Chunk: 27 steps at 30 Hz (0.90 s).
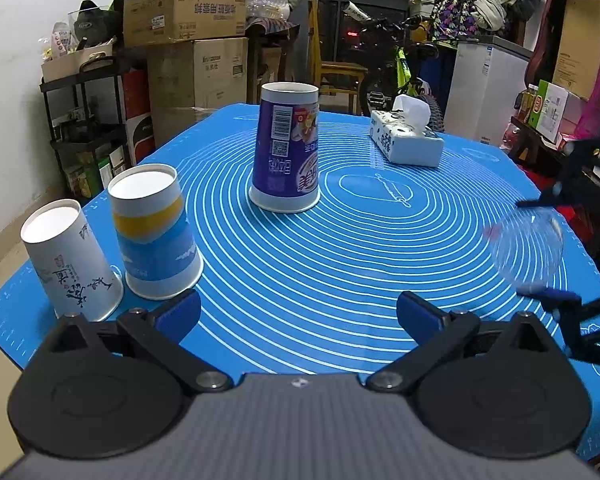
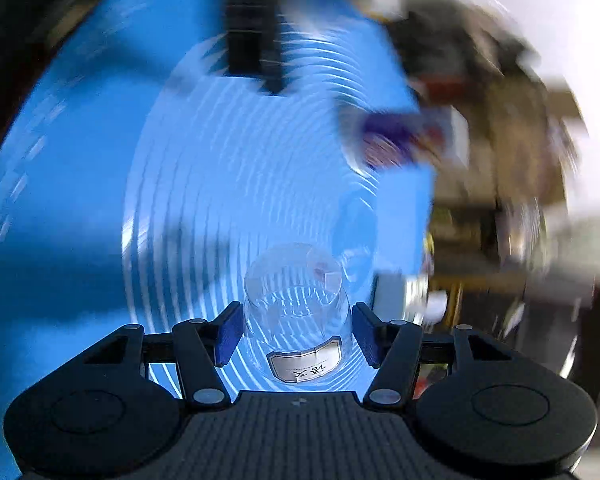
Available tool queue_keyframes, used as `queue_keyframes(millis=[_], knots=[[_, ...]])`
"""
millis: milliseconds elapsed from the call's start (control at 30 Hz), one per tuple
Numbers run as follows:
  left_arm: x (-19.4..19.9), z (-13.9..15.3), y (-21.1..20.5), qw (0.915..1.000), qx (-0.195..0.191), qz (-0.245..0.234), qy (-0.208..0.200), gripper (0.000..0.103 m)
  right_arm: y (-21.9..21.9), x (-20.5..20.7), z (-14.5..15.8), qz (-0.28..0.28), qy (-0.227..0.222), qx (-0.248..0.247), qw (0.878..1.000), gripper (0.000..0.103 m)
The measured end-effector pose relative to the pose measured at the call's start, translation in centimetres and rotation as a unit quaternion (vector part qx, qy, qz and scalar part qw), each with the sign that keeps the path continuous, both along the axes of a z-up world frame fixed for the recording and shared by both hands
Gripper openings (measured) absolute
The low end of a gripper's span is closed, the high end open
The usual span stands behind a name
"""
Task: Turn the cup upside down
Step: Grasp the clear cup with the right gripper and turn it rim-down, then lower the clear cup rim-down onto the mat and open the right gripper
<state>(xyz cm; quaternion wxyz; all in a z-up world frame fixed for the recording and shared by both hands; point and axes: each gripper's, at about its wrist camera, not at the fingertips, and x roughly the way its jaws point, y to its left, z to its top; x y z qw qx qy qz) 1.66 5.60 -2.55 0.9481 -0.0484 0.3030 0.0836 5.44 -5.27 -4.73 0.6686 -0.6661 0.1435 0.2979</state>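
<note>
A clear plastic cup with a white label sits between the blue pads of my right gripper, which is shut on it; this view is blurred and tilted over the blue mat. In the left wrist view the same cup shows blurred at the right, held above the mat by the right gripper. My left gripper is open and empty, low over the mat's near edge. Three paper cups stand upside down: a white one, a blue and yellow one and a purple one.
A blue baking mat with white rings covers the table. A tissue box stands at the far right of it. Cardboard boxes, shelves, a bicycle and a white freezer crowd the room behind.
</note>
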Motion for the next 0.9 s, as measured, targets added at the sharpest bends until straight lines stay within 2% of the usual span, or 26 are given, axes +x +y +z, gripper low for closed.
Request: queue_keyframes(millis=[100,167,300,333,433,567,700,767,900], knots=[[0.1,0.0,-0.3,1.0000,-0.002,-0.005,0.000,0.103,-1.5,1.6,1.3,-0.079,0.034,0.126,0.988,0.063],[0.3,0.0,-0.5,0.9999,-0.006,-0.011,0.000,0.103,-2.7,2.5,1.8,-0.129,0.062,0.204,0.968,0.063],[0.5,0.0,-1.2,0.9997,-0.011,-0.020,0.000,0.103,-5.1,3.6,1.6,-0.209,0.105,0.337,0.912,0.063],[0.5,0.0,-1.4,0.9997,-0.011,-0.022,0.000,0.103,-5.7,3.8,1.4,-0.228,0.113,0.371,0.893,0.063],[0.6,-0.1,-2.0,0.9995,-0.007,-0.030,-0.003,0.103,-7.2,3.7,0.8,-0.270,0.121,0.438,0.849,0.063],[0.6,-0.2,-2.6,0.9993,0.002,-0.036,-0.001,0.103,-8.0,4.3,-0.5,-0.319,0.156,0.481,0.802,0.063],[0.8,-0.5,-2.9,0.9991,0.004,-0.041,0.006,0.103,-8.6,5.1,-1.4,-0.357,0.179,0.504,0.766,0.065],[0.8,-0.7,-3.0,0.9989,0.003,-0.045,0.011,0.103,-8.9,4.9,-1.4,-0.364,0.180,0.510,0.758,0.065],[0.7,-0.8,-3.4,0.9984,0.002,-0.055,0.014,0.103,-8.6,5.0,-1.6,-0.373,0.169,0.508,0.758,0.070]])
